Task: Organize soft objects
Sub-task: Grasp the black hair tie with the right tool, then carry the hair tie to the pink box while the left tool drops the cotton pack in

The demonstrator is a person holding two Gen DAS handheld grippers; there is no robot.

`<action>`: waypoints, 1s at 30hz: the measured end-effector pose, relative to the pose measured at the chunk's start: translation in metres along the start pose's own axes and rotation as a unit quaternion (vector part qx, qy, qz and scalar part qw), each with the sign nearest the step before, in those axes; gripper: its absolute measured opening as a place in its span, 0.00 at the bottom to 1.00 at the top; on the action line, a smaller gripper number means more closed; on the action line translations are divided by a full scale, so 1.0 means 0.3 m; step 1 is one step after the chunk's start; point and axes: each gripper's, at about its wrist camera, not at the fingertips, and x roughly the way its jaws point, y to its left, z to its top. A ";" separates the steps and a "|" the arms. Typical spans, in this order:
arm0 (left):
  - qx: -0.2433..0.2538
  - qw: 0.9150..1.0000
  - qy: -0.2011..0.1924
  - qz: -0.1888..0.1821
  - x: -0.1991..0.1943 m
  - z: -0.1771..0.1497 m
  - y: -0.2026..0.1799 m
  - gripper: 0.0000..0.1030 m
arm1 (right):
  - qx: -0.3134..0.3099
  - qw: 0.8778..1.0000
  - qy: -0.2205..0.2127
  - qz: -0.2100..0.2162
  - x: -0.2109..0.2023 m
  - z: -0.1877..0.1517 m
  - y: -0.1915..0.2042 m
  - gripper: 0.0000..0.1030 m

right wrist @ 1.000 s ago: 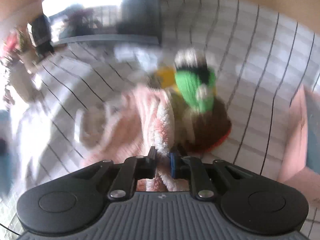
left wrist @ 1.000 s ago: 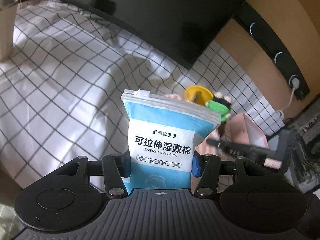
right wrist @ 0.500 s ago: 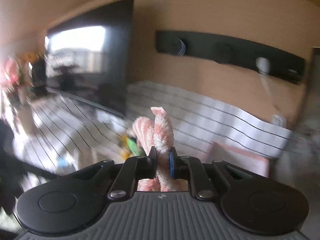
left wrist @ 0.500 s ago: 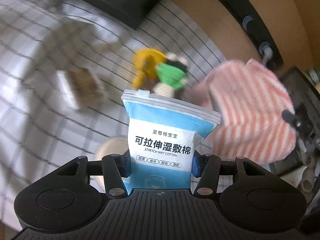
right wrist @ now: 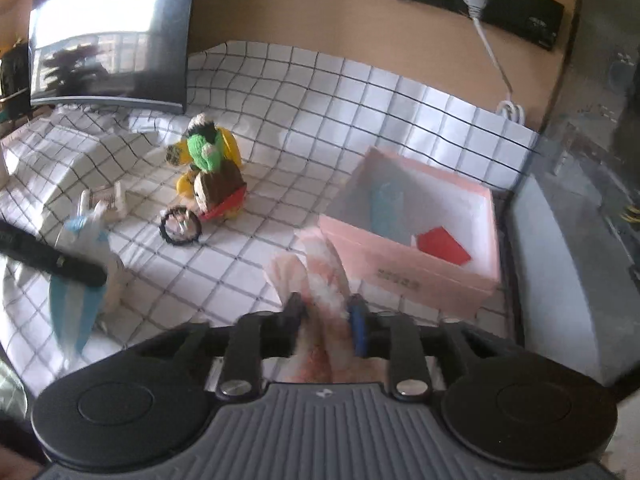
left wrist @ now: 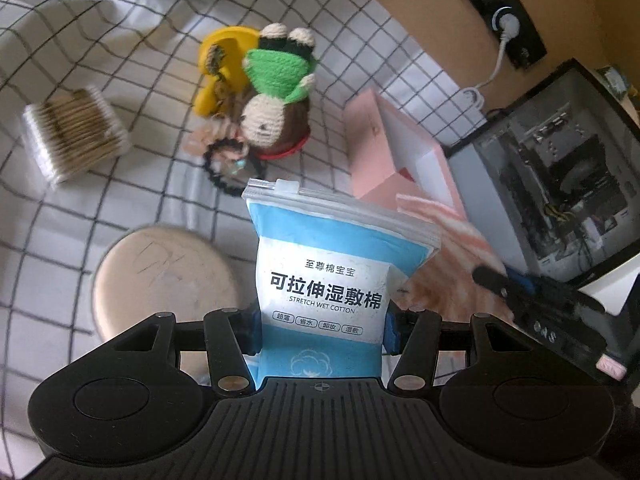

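Observation:
My left gripper (left wrist: 320, 320) is shut on a blue and white cotton-pad pouch (left wrist: 328, 264), held upright above the checked cloth (left wrist: 120, 208). My right gripper (right wrist: 326, 314) has its jaws opening, and a pink striped towel (right wrist: 320, 268) still lies loosely between them, just in front of the open pink box (right wrist: 420, 276). In the left wrist view that towel (left wrist: 452, 240) hangs beside the box (left wrist: 372, 152). A green crochet frog (left wrist: 280, 68) and a brown crochet bear (left wrist: 272, 128) lie on the cloth with a yellow toy (left wrist: 224, 60).
A black hair tie (left wrist: 224, 176) lies near the bear, and a pack of cotton swabs (left wrist: 72, 136) sits to the left. A round beige stool (left wrist: 160, 272) is below my left gripper. A monitor (right wrist: 108, 36) stands at the back, a computer case (left wrist: 560, 184) on the right.
Both grippers swung toward the pink box. The right gripper, which pinched the towel tightly, now has wider jaws. The left gripper still grips the pouch.

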 end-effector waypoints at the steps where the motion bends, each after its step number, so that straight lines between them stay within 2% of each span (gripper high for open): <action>1: -0.004 1.000 -0.003 0.007 -0.011 -0.005 0.006 0.56 | -0.002 1.000 -0.012 0.011 0.012 0.009 0.020 0.41; 2: -0.009 1.000 -0.006 0.015 -0.024 -0.012 0.011 0.56 | -0.003 1.000 -0.022 0.019 0.026 0.025 0.044 0.50; 4: -0.018 0.999 -0.015 0.030 -0.063 -0.025 0.028 0.56 | -0.008 0.998 -0.042 0.048 0.064 0.060 0.099 0.62; 6: -0.024 0.998 -0.024 0.045 -0.102 -0.037 0.042 0.56 | -0.019 0.995 -0.047 0.090 0.130 0.091 0.156 0.63; 9: -0.038 0.997 -0.035 0.064 -0.150 -0.052 0.065 0.56 | -0.011 0.990 -0.025 0.138 0.295 0.130 0.252 0.63; 12: -0.051 0.995 -0.042 0.080 -0.194 -0.067 0.086 0.56 | 0.005 0.991 -0.008 0.131 0.453 0.144 0.322 0.61; 15: -0.064 0.993 -0.051 0.091 -0.235 -0.084 0.106 0.56 | 0.026 0.992 0.017 0.123 0.573 0.152 0.341 0.52; 16: -0.068 0.992 -0.053 0.094 -0.245 -0.089 0.113 0.56 | 0.034 0.990 0.033 0.130 0.610 0.153 0.338 0.44; 18: -0.075 0.991 -0.054 0.100 -0.257 -0.096 0.125 0.56 | 0.022 0.990 0.037 0.134 0.622 0.158 0.339 0.15; 19: -0.078 0.990 -0.054 0.101 -0.259 -0.097 0.129 0.56 | 0.015 0.988 0.049 0.143 0.618 0.162 0.338 0.07; 22: -0.077 0.991 -0.051 0.097 -0.243 -0.087 0.124 0.56 | 0.013 0.986 0.039 0.159 0.531 0.155 0.316 0.07; 25: -0.056 0.995 -0.035 0.081 -0.203 -0.063 0.095 0.56 | 0.010 0.986 0.012 0.163 0.363 0.138 0.261 0.07; 28: -0.010 0.999 0.001 0.050 -0.132 -0.033 0.021 0.56 | 0.017 0.989 -0.028 0.144 0.184 0.111 0.163 0.07; 30: 0.026 0.999 0.027 0.030 -0.078 -0.015 -0.043 0.56 | 0.027 0.992 -0.050 0.115 0.076 0.088 0.085 0.07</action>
